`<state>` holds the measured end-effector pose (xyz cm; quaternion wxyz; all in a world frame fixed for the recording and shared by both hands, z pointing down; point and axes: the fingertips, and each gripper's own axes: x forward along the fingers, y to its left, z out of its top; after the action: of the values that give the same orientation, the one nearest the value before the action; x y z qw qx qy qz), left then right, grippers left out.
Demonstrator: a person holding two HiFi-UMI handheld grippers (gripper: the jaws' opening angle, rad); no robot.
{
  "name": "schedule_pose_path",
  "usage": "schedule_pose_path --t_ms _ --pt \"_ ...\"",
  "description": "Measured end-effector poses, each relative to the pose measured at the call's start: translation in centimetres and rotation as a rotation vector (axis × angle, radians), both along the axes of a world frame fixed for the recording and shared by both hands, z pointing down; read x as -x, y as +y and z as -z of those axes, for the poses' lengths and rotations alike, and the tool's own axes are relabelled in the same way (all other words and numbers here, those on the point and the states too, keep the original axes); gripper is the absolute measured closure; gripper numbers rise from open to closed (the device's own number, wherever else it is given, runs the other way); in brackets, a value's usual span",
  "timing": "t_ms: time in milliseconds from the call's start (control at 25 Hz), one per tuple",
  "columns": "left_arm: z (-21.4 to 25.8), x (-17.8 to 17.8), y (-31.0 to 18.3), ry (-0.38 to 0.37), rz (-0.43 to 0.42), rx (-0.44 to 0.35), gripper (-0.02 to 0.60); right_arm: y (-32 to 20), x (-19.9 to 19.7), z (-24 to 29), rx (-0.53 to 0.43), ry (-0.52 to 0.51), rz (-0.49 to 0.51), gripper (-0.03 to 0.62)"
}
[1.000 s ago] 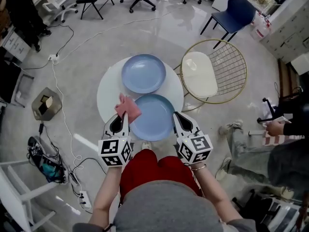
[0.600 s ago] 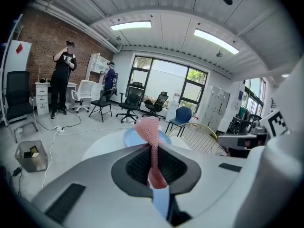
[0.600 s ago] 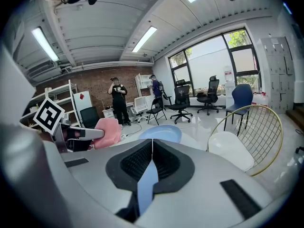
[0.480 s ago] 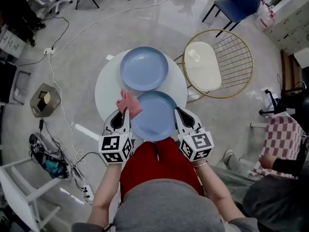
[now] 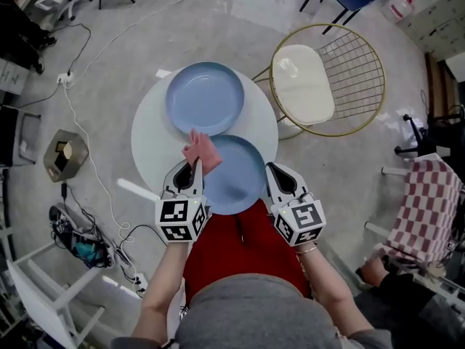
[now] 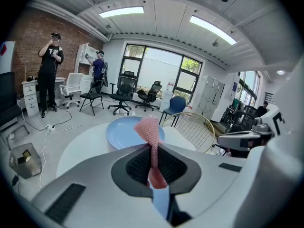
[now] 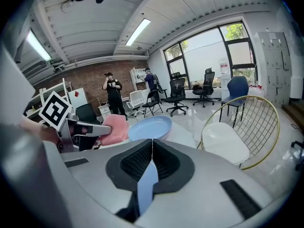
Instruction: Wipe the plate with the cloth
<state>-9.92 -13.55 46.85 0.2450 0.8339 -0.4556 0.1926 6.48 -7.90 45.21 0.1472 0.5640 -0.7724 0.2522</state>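
Two light blue plates show in the head view. The far plate (image 5: 205, 98) lies on the round white table (image 5: 152, 147). The near plate (image 5: 234, 177) is held over the table's front edge, and my right gripper (image 5: 273, 173) is shut on its right rim. In the right gripper view that rim (image 7: 147, 180) runs as a thin blue edge between the jaws. My left gripper (image 5: 190, 169) is shut on a pink knitted cloth (image 5: 201, 151), which rests against the near plate's upper left edge. In the left gripper view the cloth (image 6: 152, 144) stands up from the shut jaws.
A gold wire chair with a cream seat (image 5: 305, 86) stands right of the table. Cables and a power strip (image 5: 127, 271) lie on the floor at left, beside a small box (image 5: 64, 155). A checkered cloth (image 5: 429, 209) is at far right. People stand far back (image 6: 50, 72).
The head view has shifted forward and left. The cloth has moved slightly up and right along the near plate's upper left edge. Both grippers keep their hold.
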Motion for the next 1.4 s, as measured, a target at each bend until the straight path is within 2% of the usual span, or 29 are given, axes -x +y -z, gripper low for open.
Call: schedule_pose_path --t_ms 480,720,1040,1400 --pt "-3.8 -9.2 -0.3 -0.006 -0.164 0.070 0.552 0.5 -3.1 -2.8 0.061 -0.005 -0.038 0.565" --pt "-5.5 -12.4 0.2 -0.018 -0.223 0.100 0.552 0.5 -4.0 -3.4 0.073 -0.011 -0.050 0.563" --pt "-8.5 -13.6 0.7 -0.085 -0.239 0.180 0.552 1.0 -4.4 -4.0 0.090 -0.016 -0.043 0.563" --pt "-11.6 -12.7 0.2 -0.173 -0.198 0.245 0.552 1.0 -3.8 -4.4 0.101 -0.025 -0.012 0.563"
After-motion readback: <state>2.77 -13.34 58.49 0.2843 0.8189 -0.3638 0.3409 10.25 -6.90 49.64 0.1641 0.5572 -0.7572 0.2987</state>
